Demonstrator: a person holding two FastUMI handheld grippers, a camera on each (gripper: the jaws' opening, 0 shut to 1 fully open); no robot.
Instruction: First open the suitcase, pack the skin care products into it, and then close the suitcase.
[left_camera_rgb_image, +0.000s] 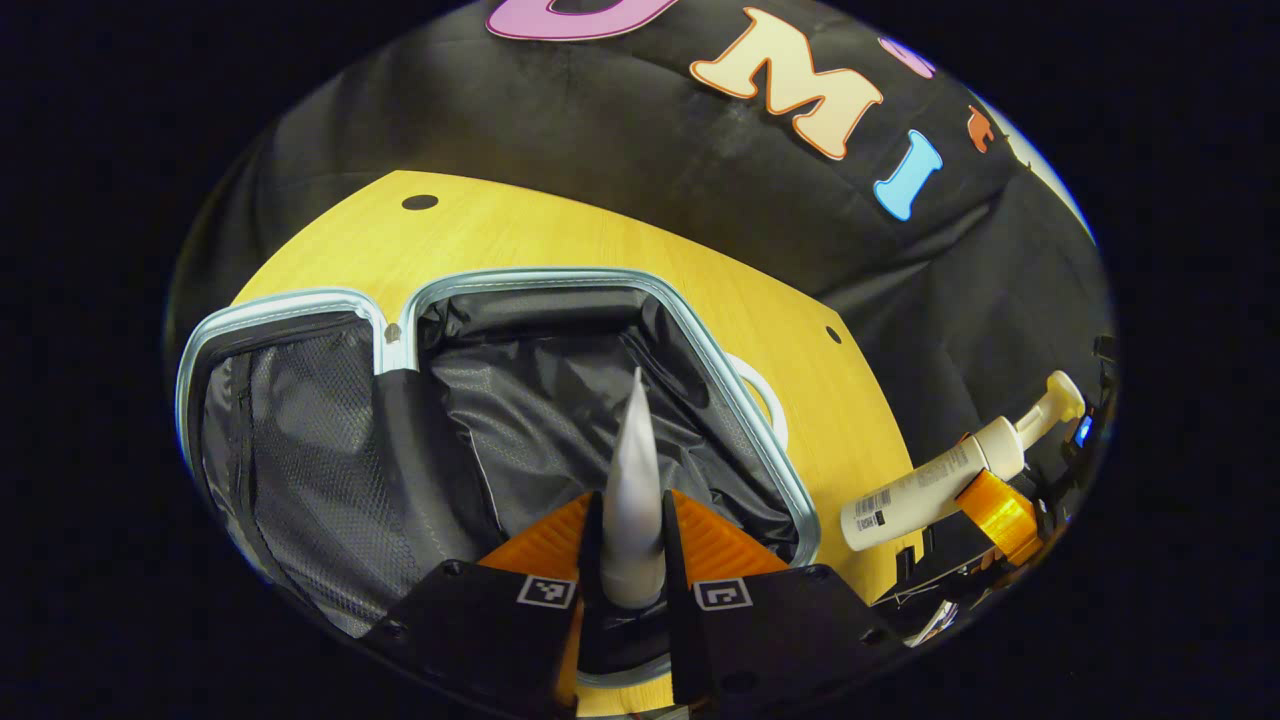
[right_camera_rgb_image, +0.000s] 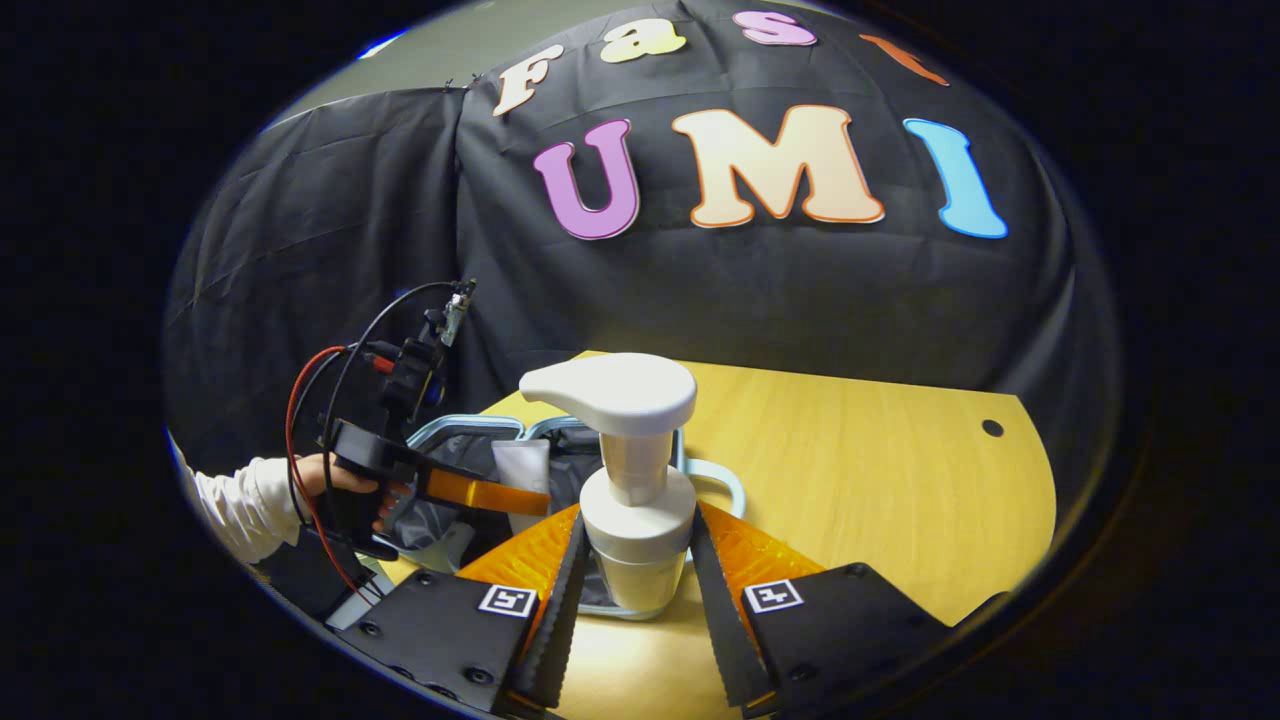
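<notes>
Yellow table (left_camera_rgb_image: 480, 235) bare beyond open suitcase (left_camera_rgb_image: 600, 278) rim; left fingers (left_camera_rgb_image: 590, 540) clamp tube (left_camera_rgb_image: 634, 480), right fingers (right_camera_rgb_image: 560, 590) clamp pump bottle (right_camera_rgb_image: 635, 480).

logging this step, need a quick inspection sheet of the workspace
surface: yellow wooden table, small dark holes near its edges
job's things: suitcase lies open, dark lining; white tube over the open case; pump bottle
clutter: nothing seen
grippers: left gripper shut on the tube; right gripper shut on the pump bottle
cables: red and black wires on the left gripper
surroundings: black cloth wall; a hand, white sleeve
</notes>
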